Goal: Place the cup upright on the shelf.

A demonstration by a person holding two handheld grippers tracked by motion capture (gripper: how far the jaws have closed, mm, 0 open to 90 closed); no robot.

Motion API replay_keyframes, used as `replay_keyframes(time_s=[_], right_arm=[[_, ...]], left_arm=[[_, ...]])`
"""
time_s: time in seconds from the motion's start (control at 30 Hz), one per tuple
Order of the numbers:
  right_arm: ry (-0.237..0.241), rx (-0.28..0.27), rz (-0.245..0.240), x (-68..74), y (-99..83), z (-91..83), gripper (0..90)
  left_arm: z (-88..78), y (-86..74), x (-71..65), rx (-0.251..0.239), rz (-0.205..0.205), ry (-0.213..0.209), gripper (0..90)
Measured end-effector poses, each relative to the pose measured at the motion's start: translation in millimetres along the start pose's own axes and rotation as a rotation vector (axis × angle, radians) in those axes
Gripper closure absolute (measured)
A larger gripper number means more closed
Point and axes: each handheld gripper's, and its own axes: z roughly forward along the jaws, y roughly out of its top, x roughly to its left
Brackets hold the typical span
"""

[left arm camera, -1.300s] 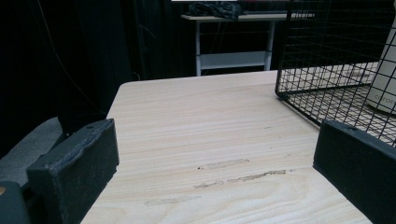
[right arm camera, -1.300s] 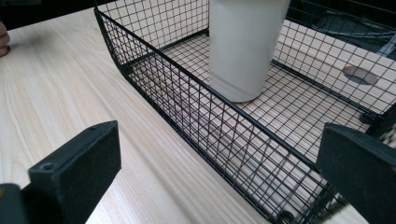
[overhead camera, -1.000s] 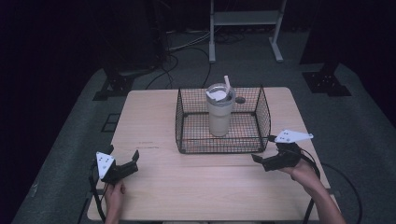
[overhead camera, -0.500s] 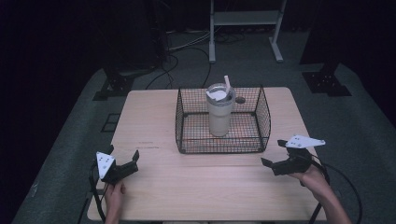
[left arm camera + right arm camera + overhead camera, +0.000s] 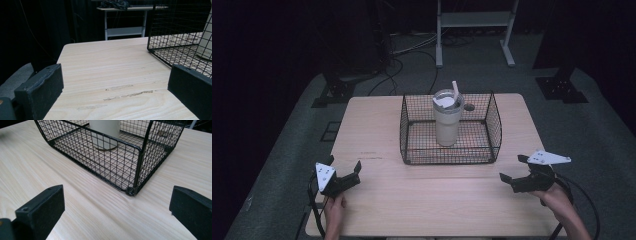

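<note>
Tumbler (image 5: 447,122): upright inside the wire basket (image 5: 492,125).
Right tool (image 5: 518,173): released, empty, now drawn back right of the basket; placing looks finished.
Left tool (image 5: 344,167): released, unmoved.

Black wire-grid basket (image 5: 451,150), cream tumbler (image 5: 447,124), pale wood-grain table (image 5: 422,195), black fingers (image 5: 40,87).
</note>
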Motion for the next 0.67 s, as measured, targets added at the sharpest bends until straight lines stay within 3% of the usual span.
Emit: replay_keyframes(time_s=[0.37,0.67], right_arm=[[-0.018,0.027,0.02,-3.1,-23.5,-3.1,0.0],[-0.032,0.01,0.051,-0.2,-38.6,-6.2,0.0]], left_arm=[[0.3,0.0,-0.5,0.001,0.007,0.0,0.0],[0.7,0.0,-0.3,0.002,0.005,0.002,0.0]])
